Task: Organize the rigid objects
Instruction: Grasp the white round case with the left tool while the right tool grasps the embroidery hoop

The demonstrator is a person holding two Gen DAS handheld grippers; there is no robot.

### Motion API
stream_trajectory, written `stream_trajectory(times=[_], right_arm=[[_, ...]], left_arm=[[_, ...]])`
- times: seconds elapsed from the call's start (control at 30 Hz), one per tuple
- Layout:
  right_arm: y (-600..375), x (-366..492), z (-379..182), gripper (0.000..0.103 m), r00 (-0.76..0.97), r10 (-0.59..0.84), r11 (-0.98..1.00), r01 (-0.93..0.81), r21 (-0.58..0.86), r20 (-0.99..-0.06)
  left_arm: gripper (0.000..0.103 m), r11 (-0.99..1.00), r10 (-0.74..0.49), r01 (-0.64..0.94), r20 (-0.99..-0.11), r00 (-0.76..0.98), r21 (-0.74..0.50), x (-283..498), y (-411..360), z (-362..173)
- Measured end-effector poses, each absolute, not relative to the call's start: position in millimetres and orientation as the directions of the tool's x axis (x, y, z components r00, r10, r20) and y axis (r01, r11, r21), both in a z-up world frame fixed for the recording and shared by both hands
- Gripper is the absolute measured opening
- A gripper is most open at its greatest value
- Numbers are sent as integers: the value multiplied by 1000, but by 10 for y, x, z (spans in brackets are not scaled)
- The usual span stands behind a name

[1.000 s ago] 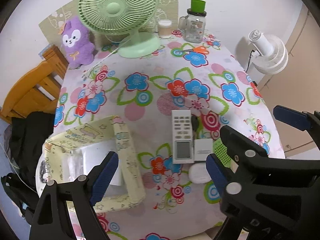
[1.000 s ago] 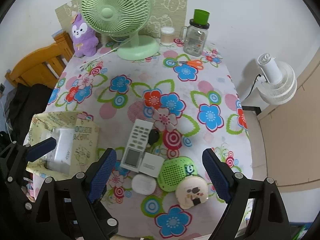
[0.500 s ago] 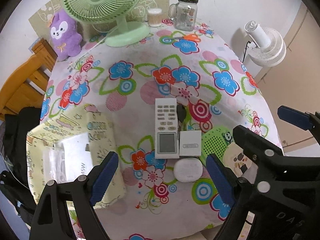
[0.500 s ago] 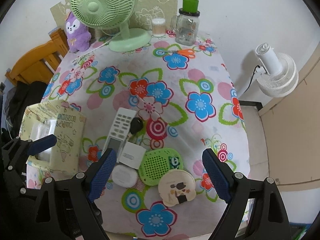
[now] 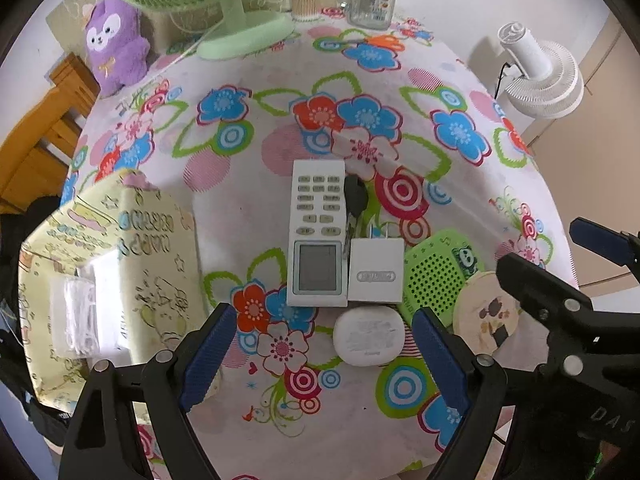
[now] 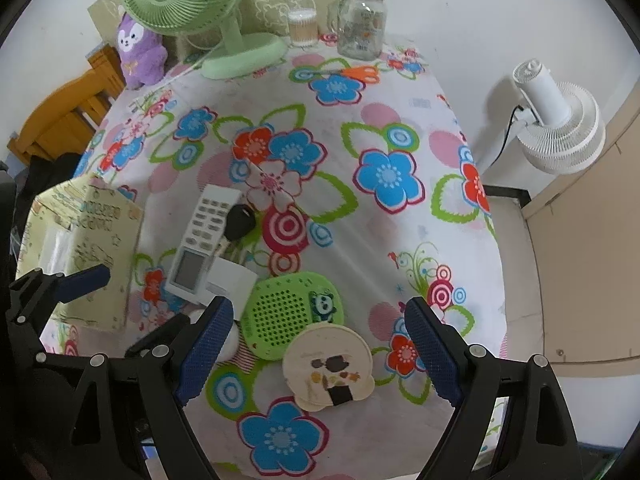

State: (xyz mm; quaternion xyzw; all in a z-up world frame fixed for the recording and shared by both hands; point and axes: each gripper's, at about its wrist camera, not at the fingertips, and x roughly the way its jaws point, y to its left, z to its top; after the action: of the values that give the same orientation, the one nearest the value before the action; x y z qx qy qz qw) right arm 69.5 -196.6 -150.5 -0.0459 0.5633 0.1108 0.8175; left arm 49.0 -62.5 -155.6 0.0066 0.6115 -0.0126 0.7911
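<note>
Two fans (image 6: pixel 180 0) (image 6: pixel 560 128), one remote (image 5: pixel 317 236), one key (image 5: pixel 355 200).

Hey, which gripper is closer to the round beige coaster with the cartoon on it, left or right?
Right. The right gripper hangs open directly over the beige coaster, which lies between its fingers. The left gripper hangs open off to the coaster's side, over the white oval case.

White wall (image 6: pixel 460 8) behind the bench (image 6: pixel 400 248), which wears a flowered cloth. Wooden chair (image 5: pixel 36 148) at its left edge, dark bag (image 5: pixel 16 224) just below it. White floor fan (image 6: pixel 560 128) stands right, cord plugged low on wall. Beige cabinet panel (image 6: pixel 592 264) at far right. Even, diffuse light.
</note>
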Motion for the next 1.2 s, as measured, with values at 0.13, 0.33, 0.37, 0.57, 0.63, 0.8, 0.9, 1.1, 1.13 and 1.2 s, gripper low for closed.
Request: stream_trajectory(times=[0.13, 0.33, 0.37, 0.57, 0.63, 0.8, 0.9, 1.1, 1.13, 1.2], right_arm=[[-2006, 701, -1636, 90, 323, 118, 972, -231, 43, -939], [-2060, 701, -1821, 90, 282, 113, 973, -225, 48, -953], [-2068, 703, -1853, 90, 275, 111, 973, -225, 49, -955], [-2104, 712, -1996, 90, 247, 104, 975, -216, 50, -963], [-2112, 713, -2036, 90, 237, 102, 976, -213, 50, -966], [-2119, 711, -2116, 90, 213, 99, 976, -213, 52, -972], [-2121, 711, -2171, 90, 195, 95, 975, -217, 52, -976], [-2156, 725, -2254, 90, 165, 97, 977, -202, 62, -981], [-2160, 727, -2266, 90, 160, 97, 978, -201, 63, -982], [-2166, 726, -2276, 94, 156, 95, 979, -196, 63, -983]], left_arm=[[91, 1000, -16, 22, -973, 228, -11, 477, -636, -1670], [91, 999, -17, 31, -980, 196, -12, 453, -698, -1820], [91, 999, -18, 31, -981, 192, -12, 453, -702, -1845], [91, 999, -17, 36, -987, 163, -12, 444, -742, -1968], [91, 999, -18, 39, -988, 154, -12, 440, -760, -2005], [91, 999, -21, 52, -991, 130, -14, 428, -810, -2106], [90, 998, -18, 65, -992, 123, -10, 417, -841, -2154], [78, 997, -14, 74, -992, 122, -5, 419, -811, -2185], [77, 997, -6, 83, -992, 126, 4, 420, -818, -2180], [66, 995, -13, 104, -990, 138, 1, 376, -866, -2178]])
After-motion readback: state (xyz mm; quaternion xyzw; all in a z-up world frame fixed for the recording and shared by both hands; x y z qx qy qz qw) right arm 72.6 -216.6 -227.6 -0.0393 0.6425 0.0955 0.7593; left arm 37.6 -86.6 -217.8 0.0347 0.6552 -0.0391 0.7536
